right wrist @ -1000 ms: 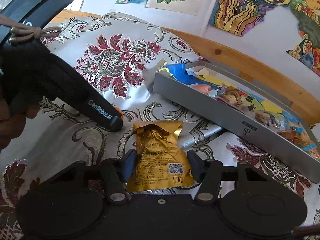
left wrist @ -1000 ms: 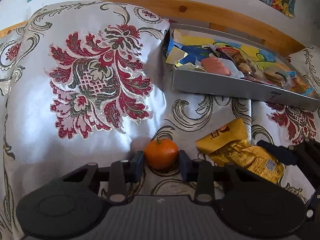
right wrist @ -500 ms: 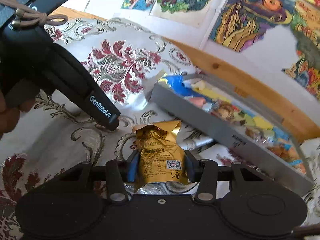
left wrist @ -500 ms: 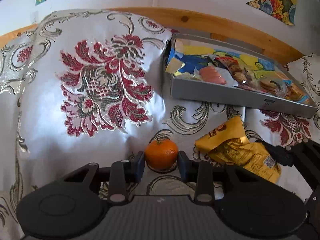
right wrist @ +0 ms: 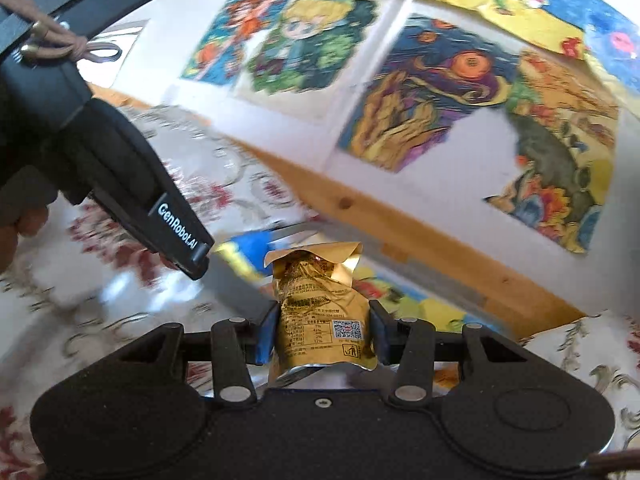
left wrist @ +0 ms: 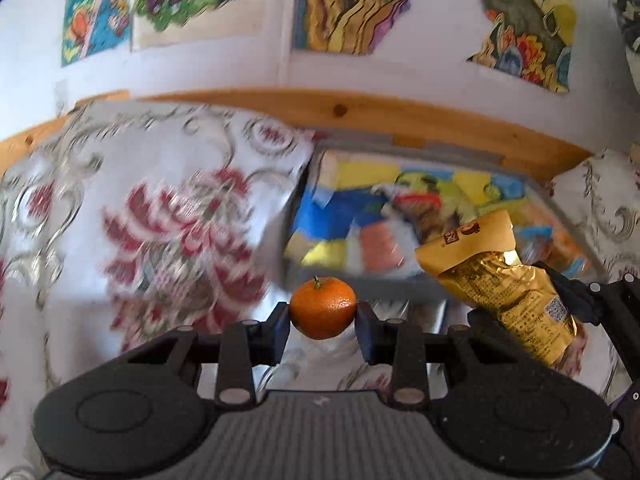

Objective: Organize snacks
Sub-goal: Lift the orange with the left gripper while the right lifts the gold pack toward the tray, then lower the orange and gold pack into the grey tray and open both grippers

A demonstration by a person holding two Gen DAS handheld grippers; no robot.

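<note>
Transport step: left gripper (left wrist: pixel 323 314) pinching mandarin (left wrist: pixel 323 307), right gripper (right wrist: pixel 324 330) pinching gold packet (right wrist: pixel 320 312); next we drop both into far tray (left wrist: pixel 404 148).

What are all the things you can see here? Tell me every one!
Tangerine: one, orange, held between the left gripper's fingers.
Snack packet: one, gold, held between the right gripper's fingers.
Tray: one, grey, by the wooden ledge, full of blurred colourful snacks.
Cloth: one, silvery white with red flowers, under everything.
Wooden ledge: one, light brown, behind the tray.
Pictures: several, many colours, on the white wall.
Left gripper: one, black, closed on the tangerine.
Right gripper: one, black, closed on the snack packet.
Hand: one, partly seen, holding the left gripper.
</note>
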